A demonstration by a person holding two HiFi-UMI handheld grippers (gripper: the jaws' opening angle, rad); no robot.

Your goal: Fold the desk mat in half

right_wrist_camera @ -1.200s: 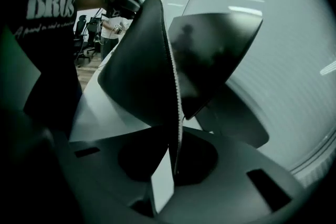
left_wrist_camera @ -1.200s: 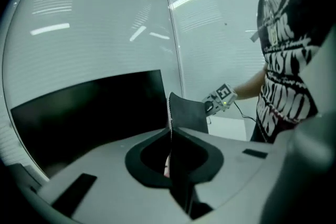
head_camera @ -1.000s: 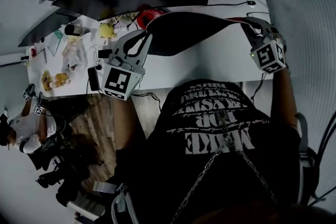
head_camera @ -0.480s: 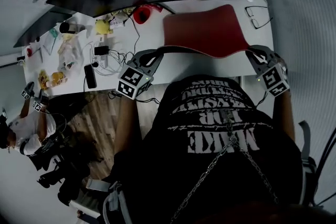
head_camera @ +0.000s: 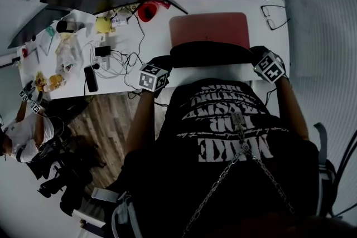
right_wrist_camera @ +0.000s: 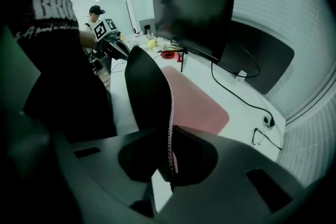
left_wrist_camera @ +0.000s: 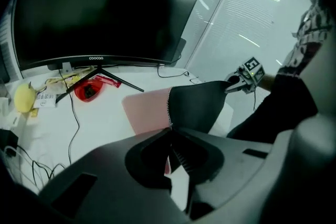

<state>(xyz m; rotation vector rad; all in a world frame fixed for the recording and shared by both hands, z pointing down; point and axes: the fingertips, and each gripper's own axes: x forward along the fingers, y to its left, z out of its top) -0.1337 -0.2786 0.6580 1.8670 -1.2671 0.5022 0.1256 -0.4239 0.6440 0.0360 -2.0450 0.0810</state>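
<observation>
While half a second ago the desk mat shows its red face almost whole, now only its far half lies flat and pink on the white desk. Its near half rises and curls, so the black underside faces up between the two claws. The left gripper is clenched on the near left corner and the right gripper on the near right corner, each with the stitched edge pinched between its jaws. Both stand a little closer together than before. I judge the fold begun, not finished: the held edge must yet travel over to the far edge
</observation>
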